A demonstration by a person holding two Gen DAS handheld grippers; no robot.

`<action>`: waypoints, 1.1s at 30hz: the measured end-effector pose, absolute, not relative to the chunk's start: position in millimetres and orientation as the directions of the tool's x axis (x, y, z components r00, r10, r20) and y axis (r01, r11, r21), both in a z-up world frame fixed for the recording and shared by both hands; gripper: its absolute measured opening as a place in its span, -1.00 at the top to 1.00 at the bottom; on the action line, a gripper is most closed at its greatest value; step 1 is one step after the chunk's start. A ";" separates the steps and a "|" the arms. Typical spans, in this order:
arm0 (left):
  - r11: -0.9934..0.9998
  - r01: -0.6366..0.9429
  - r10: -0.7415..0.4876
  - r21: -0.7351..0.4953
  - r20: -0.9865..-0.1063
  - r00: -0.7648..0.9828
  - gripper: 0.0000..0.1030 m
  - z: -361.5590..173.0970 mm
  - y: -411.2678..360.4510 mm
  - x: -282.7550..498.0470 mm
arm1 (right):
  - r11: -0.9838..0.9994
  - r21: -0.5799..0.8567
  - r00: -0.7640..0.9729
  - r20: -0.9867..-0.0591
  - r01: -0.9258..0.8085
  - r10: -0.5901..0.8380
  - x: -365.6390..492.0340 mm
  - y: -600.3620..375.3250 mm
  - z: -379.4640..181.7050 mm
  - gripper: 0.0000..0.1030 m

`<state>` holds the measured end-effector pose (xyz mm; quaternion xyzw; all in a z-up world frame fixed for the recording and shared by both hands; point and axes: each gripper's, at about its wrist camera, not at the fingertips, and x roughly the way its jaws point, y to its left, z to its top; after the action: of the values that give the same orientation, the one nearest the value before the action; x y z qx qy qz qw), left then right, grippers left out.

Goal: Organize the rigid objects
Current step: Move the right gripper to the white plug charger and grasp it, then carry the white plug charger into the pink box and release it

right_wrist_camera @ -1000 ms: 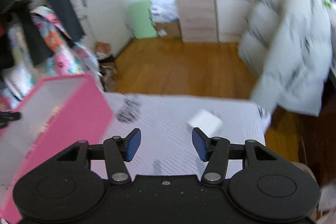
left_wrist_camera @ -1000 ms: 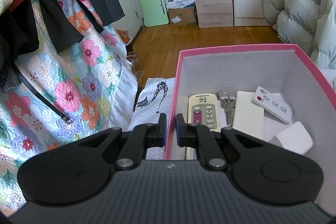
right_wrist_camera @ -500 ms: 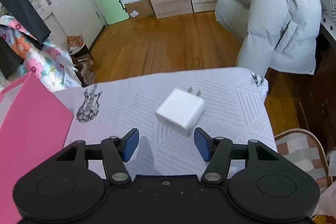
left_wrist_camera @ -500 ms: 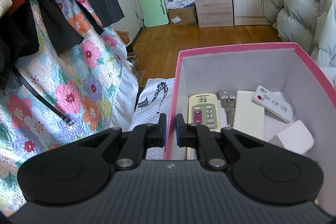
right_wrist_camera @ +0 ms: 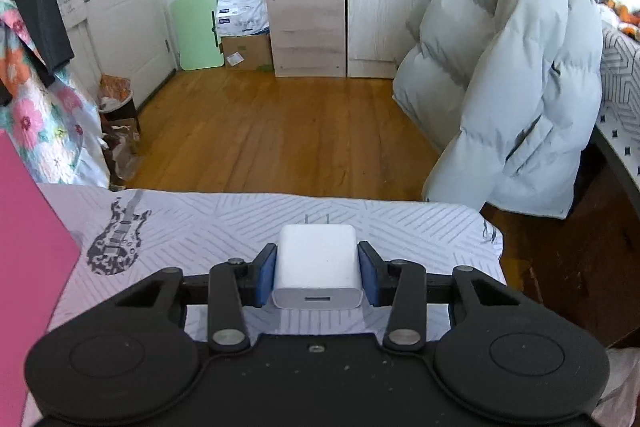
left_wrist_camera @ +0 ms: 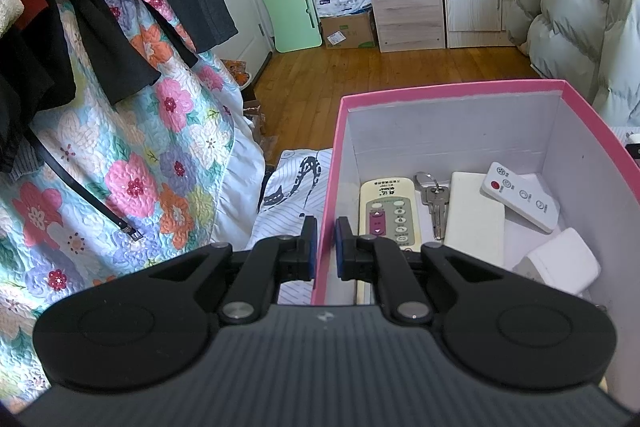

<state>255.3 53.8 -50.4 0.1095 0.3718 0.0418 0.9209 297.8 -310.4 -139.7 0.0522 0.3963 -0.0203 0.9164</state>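
Note:
My left gripper [left_wrist_camera: 323,243] is shut on the near left wall of a pink box [left_wrist_camera: 444,93]. Inside the box lie a cream remote [left_wrist_camera: 387,215], keys [left_wrist_camera: 434,203], a flat white block [left_wrist_camera: 474,217], a small white remote [left_wrist_camera: 519,195] and a white charger [left_wrist_camera: 560,265]. My right gripper [right_wrist_camera: 317,273] is closed around a white plug charger [right_wrist_camera: 318,267] that rests on the patterned sheet [right_wrist_camera: 400,223], prongs pointing away. The pink box's side [right_wrist_camera: 28,267] shows at the left of the right wrist view.
A floral quilt [left_wrist_camera: 132,163] with dark clothes hangs at the left. A pale puffer coat [right_wrist_camera: 512,87] hangs at the right beyond the sheet's far edge. Wooden floor, a shelf cabinet [right_wrist_camera: 306,7] and a green board [right_wrist_camera: 196,31] lie behind.
My right gripper has swung right from the box, moved up to the white charger and closed on it. The left gripper has kept its hold on the box wall.

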 end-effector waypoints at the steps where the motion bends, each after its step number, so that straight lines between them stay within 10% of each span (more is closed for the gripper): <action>1: 0.972 0.004 0.159 0.233 -0.675 0.720 0.84 -50.5 53.6 255.4 | 0.992 0.088 0.681 -0.732 0.090 0.003 294.5 -312.3 -137.8 0.08; 20: 0.976 0.003 0.149 0.218 -0.676 0.722 0.85 -50.3 53.5 255.0 | 0.891 0.332 0.687 -0.570 -0.310 0.452 190.0 -226.5 -2.7 0.07; 33: 0.983 0.002 0.126 0.184 -0.678 0.724 0.85 -48.8 61.4 256.1 | 0.783 0.219 0.425 -0.739 -0.582 0.522 243.8 -118.7 -20.1 0.08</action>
<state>256.1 61.4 -48.8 0.0863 0.3699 0.0334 0.9244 243.8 -118.7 -20.1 -0.0348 0.4248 0.3273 0.8434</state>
